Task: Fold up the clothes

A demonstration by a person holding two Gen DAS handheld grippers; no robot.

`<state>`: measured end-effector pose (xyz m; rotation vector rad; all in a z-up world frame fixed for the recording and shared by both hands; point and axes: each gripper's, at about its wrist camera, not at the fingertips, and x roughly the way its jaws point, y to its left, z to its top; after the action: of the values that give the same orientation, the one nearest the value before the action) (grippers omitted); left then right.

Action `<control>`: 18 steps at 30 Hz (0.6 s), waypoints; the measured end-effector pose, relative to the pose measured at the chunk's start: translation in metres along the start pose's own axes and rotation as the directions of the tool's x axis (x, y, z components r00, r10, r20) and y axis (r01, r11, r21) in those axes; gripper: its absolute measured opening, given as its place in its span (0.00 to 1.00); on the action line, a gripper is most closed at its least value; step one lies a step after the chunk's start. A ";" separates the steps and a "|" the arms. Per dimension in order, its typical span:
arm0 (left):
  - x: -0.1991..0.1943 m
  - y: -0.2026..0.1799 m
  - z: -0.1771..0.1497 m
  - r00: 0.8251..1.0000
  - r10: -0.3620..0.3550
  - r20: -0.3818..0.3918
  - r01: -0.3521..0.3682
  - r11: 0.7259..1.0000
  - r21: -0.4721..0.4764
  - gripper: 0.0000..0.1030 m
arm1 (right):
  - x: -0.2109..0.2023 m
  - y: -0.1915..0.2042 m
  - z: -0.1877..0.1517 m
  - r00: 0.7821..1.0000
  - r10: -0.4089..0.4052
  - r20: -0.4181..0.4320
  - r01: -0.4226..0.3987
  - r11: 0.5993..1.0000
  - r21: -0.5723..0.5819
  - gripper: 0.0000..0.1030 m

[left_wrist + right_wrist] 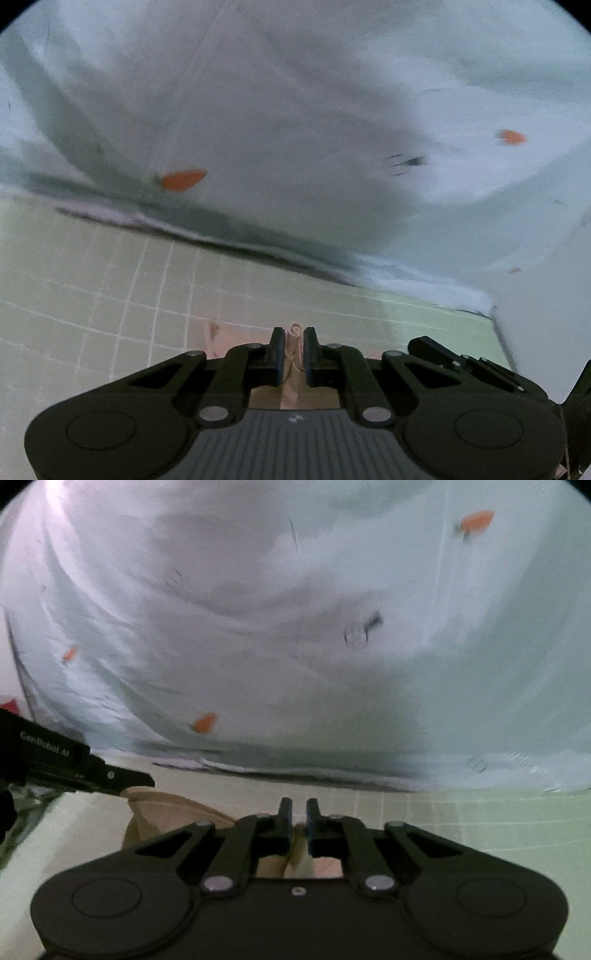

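In the left wrist view, my left gripper is shut on a pinch of beige garment, and a small roll of the fabric pokes up between its fingertips. My right gripper is shut too, with the same beige garment caught low between its fingers and trailing off to the left. The two grippers are side by side. In the right wrist view the left one appears as a black body at the left edge.
A large pale garment with orange marks lies crumpled ahead and fills the upper half of both views. Under everything is a green gridded mat. The picture is blurred.
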<state>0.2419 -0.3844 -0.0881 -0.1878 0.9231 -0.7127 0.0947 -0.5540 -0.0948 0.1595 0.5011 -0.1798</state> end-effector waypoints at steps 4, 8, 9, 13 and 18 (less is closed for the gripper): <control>0.060 0.031 0.000 0.997 0.044 -0.068 -0.050 0.994 -0.093 0.05 | 0.068 -0.022 -0.014 0.996 -0.009 -0.094 0.011 1.000 0.019 0.00; 0.084 0.052 -0.008 0.993 0.071 -0.099 -0.084 0.987 -0.138 0.04 | 0.100 -0.043 -0.031 0.988 -0.043 -0.146 0.054 0.996 0.068 0.00; 0.083 0.055 -0.008 0.993 0.069 -0.093 -0.083 0.985 -0.150 0.06 | 0.103 -0.048 -0.035 0.987 -0.054 -0.153 0.067 0.994 0.083 0.00; 0.070 0.064 -0.008 0.995 0.077 -0.057 -0.087 0.977 -0.194 0.35 | 0.089 -0.065 -0.037 0.985 -0.088 -0.151 0.116 0.976 0.185 0.05; 0.042 0.067 -0.018 0.997 0.061 -0.043 -0.069 0.977 -0.203 0.48 | 0.046 -0.067 -0.040 0.991 -0.048 -0.126 0.082 0.959 0.273 0.23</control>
<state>0.2762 -0.3580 -0.1565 -0.3255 1.0337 -0.5617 0.1017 -0.6169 -0.1591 0.4306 0.5989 -0.3067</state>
